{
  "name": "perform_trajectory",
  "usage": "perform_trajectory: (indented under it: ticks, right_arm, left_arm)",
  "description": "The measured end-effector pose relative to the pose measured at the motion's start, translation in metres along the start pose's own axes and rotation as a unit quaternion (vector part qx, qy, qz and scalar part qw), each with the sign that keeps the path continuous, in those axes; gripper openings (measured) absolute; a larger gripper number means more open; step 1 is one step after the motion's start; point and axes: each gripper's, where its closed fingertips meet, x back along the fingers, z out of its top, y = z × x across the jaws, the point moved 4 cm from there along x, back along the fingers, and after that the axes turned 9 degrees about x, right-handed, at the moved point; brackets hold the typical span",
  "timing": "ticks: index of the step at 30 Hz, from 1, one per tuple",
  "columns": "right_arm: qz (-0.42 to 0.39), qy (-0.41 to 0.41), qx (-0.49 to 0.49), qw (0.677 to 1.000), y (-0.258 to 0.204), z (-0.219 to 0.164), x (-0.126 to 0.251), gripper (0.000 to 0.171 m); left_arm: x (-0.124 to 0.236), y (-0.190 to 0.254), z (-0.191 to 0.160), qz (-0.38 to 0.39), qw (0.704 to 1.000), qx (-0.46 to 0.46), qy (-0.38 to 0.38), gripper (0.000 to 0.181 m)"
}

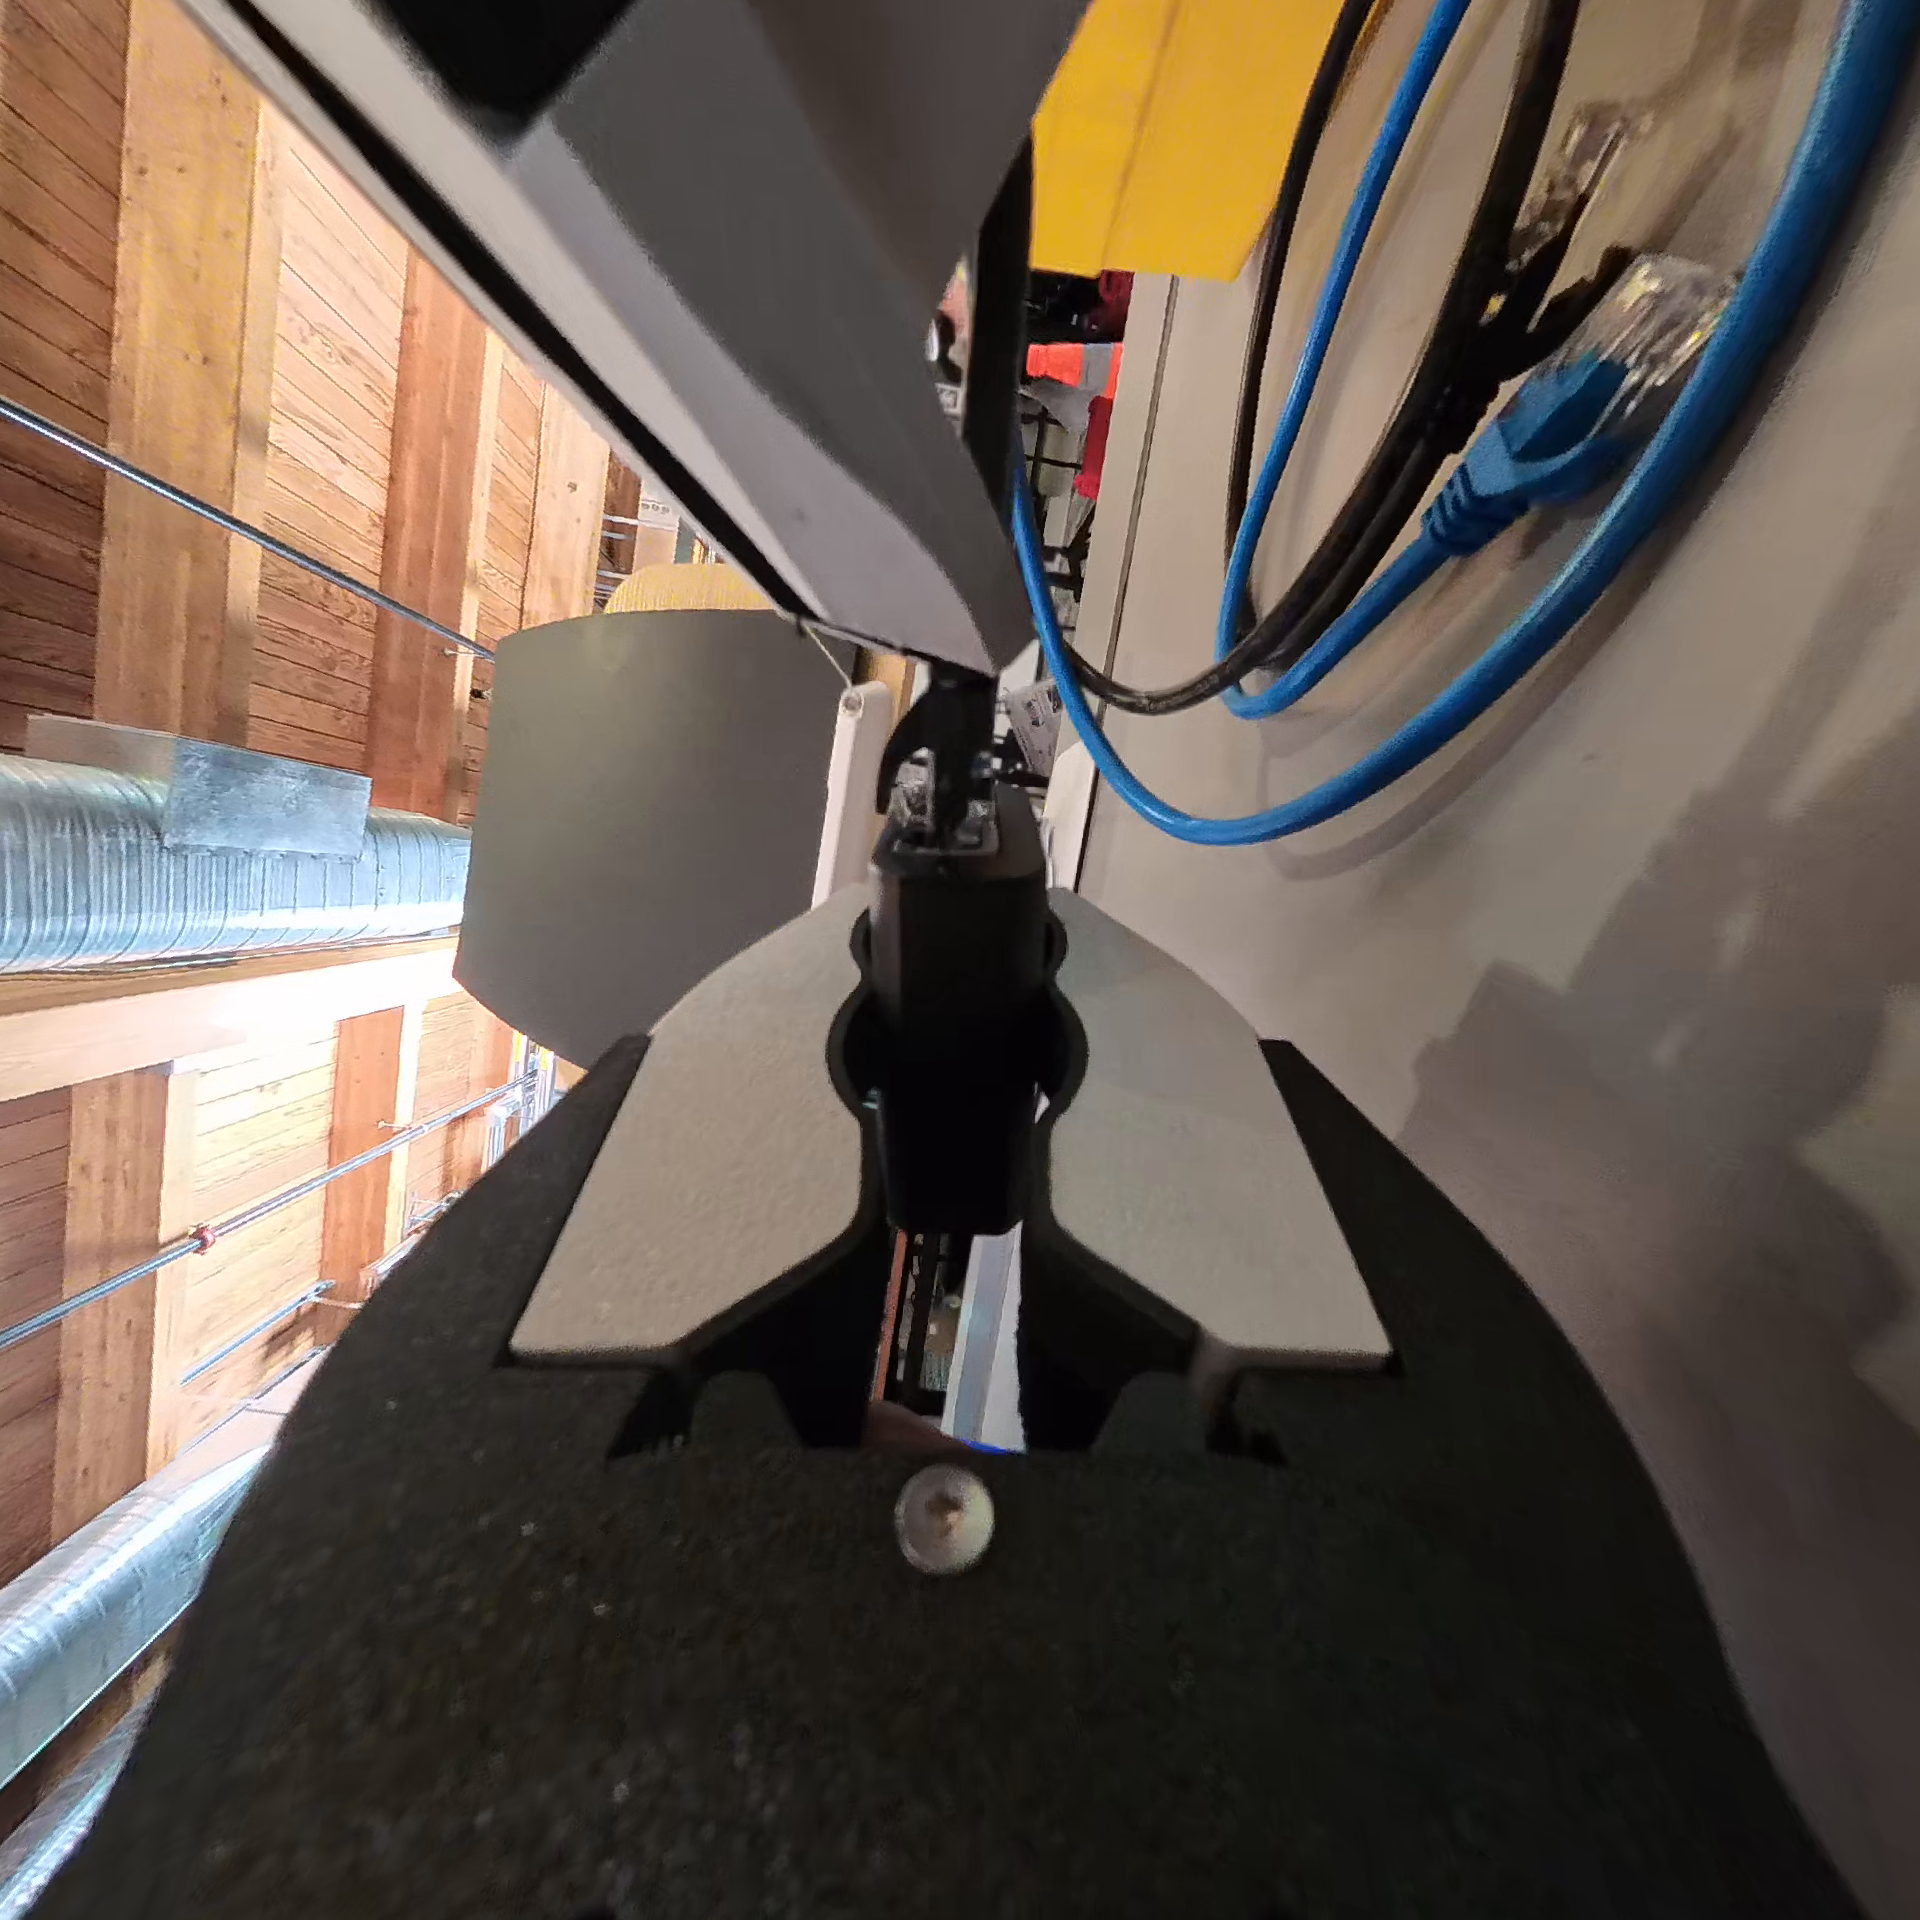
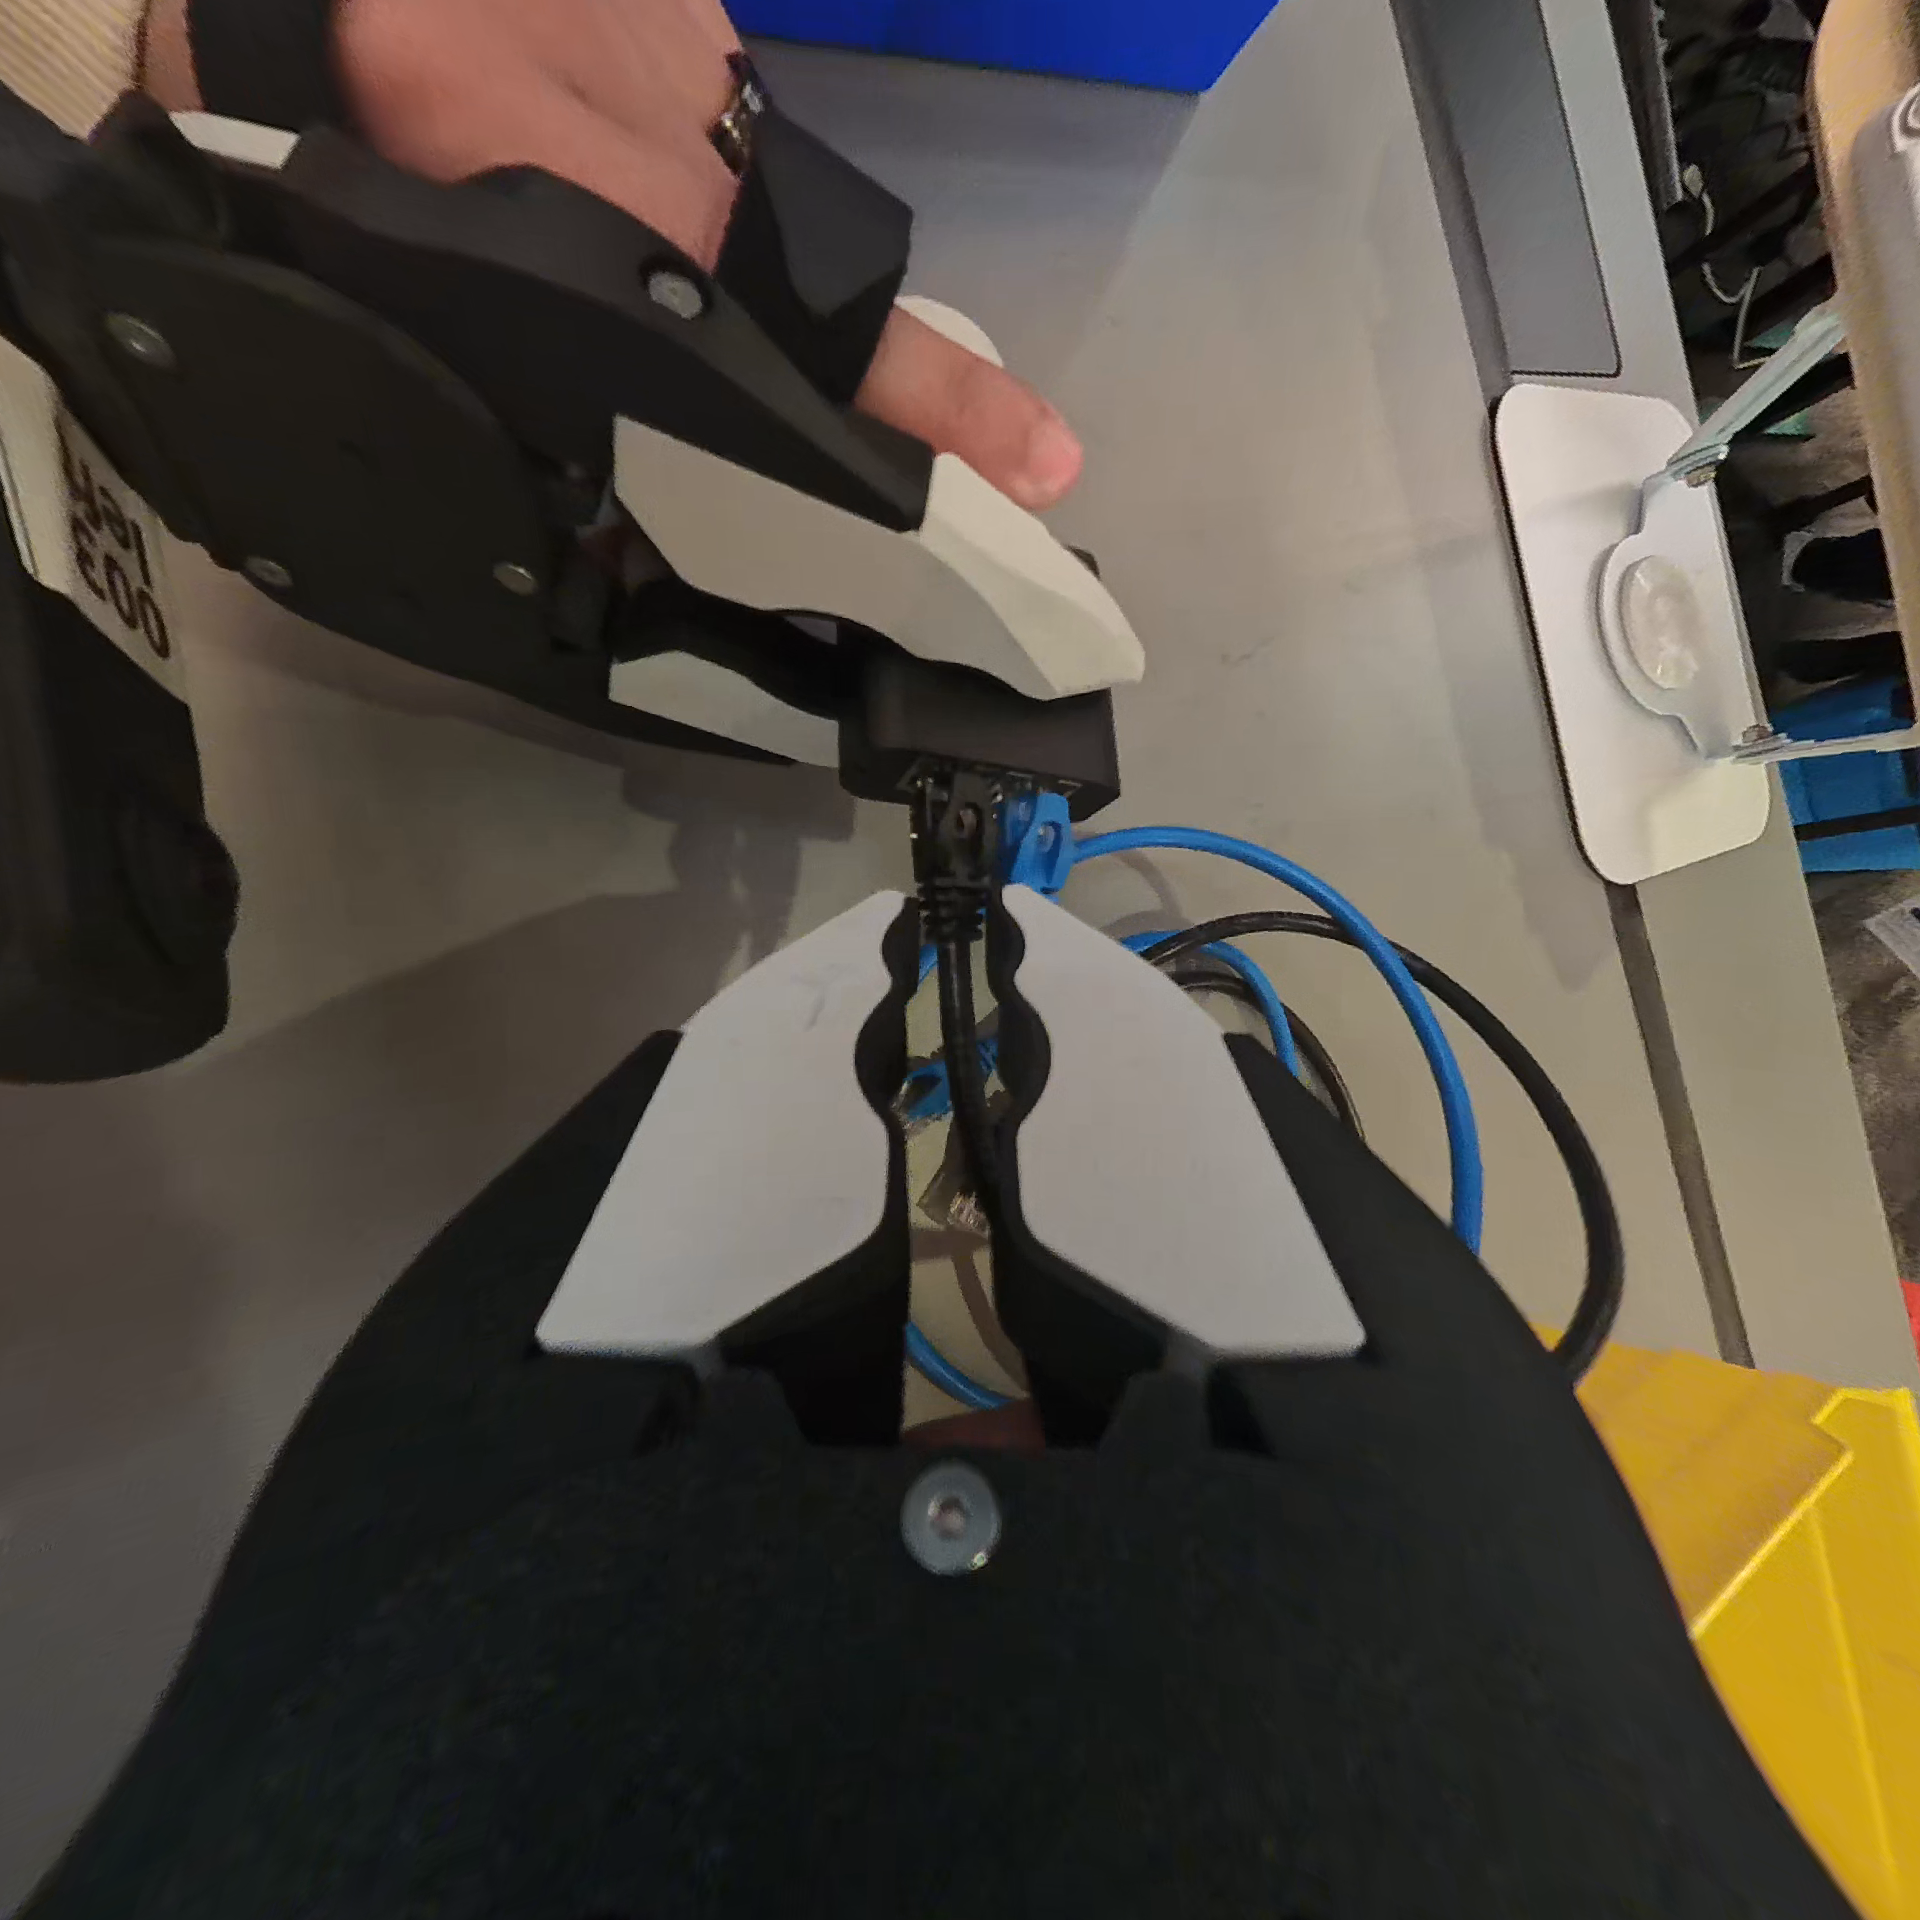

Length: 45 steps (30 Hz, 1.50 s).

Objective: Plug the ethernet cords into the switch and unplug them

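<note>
Our left gripper (image 2: pixel 1039 717) clamps the black switch (image 2: pixel 977 743) above the bench (image 2: pixel 1299 468); our right gripper (image 2: pixel 951 914) pinches the black cord (image 2: pixel 961 997) (its plug seated beside a blue one (image 2: pixel 1039 831)).

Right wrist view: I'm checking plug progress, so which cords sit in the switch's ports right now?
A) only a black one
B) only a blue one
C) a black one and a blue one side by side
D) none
C: the black plug and the blue plug both sit in the front ports of the switch, which the left gripper clamps, while the right gripper holds the black cord.
</note>
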Motion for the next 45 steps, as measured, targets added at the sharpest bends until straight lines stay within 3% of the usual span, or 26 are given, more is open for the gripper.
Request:
perform_trajectory:
  ticks: [11,27,31,35,45]
  right_arm:
    - [0.019,-0.005,0.002,1.000,-0.001,-0.006,-0.002,0.011]
    - [0.090,0.002,-0.039,0.995,-0.011,-0.026,0.018,0.010]
    - [0.032,0.006,0.093,0.995,-0.013,-0.021,0.015,0.011]
    - [-0.075,0.008,0.285,0.955,-0.019,-0.010,0.014,0.022]
    - [-0.054,-0.005,0.318,0.946,-0.011,-0.009,0.002,0.018]
  left_arm:
    - [-0.001,0.005,-0.002,-0.021,1.000,0.013,-0.012,0.025]
    - [0.004,0.018,0.023,-0.017,1.000,-0.006,0.020,0.026]
    - [0.005,0.019,0.021,-0.038,0.999,0.015,0.009,0.026]
    - [0.005,0.020,0.017,-0.069,0.996,0.047,-0.010,0.025]
    - [0.008,0.015,0.014,-0.078,0.995,0.065,-0.009,0.025]
